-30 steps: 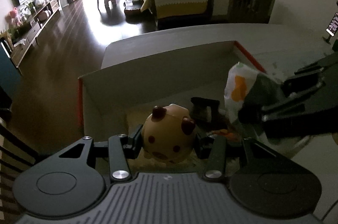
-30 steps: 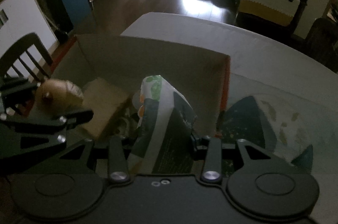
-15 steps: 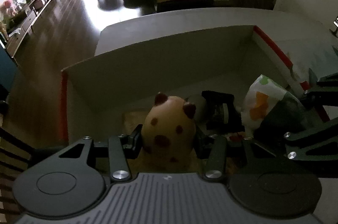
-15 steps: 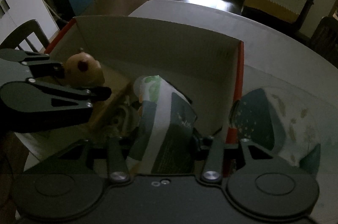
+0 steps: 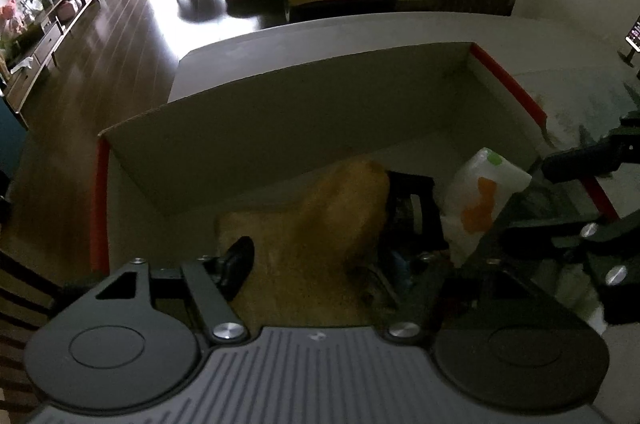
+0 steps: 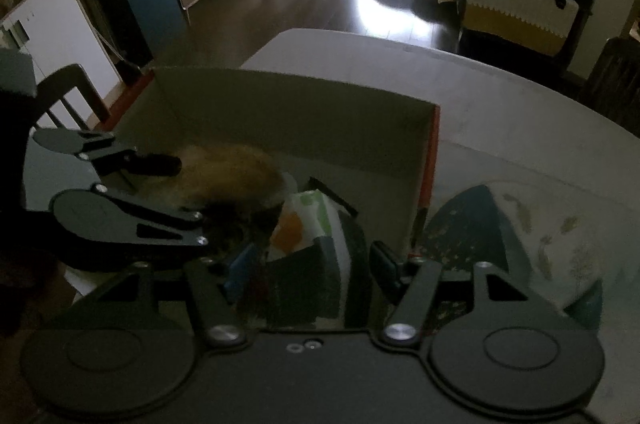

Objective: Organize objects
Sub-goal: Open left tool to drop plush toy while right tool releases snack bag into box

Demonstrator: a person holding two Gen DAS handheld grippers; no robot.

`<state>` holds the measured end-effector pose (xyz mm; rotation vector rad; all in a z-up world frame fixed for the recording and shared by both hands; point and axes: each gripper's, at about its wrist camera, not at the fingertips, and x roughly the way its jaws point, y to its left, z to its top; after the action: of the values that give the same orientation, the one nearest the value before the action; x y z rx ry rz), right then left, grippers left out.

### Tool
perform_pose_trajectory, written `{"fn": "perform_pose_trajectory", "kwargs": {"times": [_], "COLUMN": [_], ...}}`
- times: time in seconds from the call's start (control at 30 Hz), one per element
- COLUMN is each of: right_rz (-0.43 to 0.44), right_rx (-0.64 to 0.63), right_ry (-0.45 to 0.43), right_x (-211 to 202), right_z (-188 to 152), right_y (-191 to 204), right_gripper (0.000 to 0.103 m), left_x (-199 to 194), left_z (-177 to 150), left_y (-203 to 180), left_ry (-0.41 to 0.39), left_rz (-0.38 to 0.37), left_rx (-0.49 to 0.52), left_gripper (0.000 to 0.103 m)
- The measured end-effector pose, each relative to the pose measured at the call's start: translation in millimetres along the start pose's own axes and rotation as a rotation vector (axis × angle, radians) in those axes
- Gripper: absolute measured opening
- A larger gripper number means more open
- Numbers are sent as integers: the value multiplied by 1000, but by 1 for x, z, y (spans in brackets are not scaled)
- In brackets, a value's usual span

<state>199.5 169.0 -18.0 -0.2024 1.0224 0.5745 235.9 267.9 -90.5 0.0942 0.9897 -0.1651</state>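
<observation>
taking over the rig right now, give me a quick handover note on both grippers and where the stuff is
Left gripper: jaws spread open over the box; the tan plush toy sits blurred between the fingers, apparently just released or dropping.
Right gripper: jaws open around the snack bag, which lies inside the box; whether it is gripped is unclear.
Done: toy and bag are inside the box, next to a dark item.
Left: pull both grippers clear. A patterned cloth lies on the table right of the box, possibly next.
</observation>
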Motion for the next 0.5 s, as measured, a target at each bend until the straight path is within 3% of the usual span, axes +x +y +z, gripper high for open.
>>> {"fn": "perform_pose_trajectory", "kwargs": {"times": [0.5], "right_rz": [45], "right_rx": [4], "right_ry": [-83], "right_x": [-35], "right_z": [-7], "right_y": [-6], "right_gripper": [66], "left_x": [-59], "left_z": [-11], "left_y": [2], "left_ry": [-97], "left_rz": [-44], "left_rx": [-101], "left_gripper": [68]}}
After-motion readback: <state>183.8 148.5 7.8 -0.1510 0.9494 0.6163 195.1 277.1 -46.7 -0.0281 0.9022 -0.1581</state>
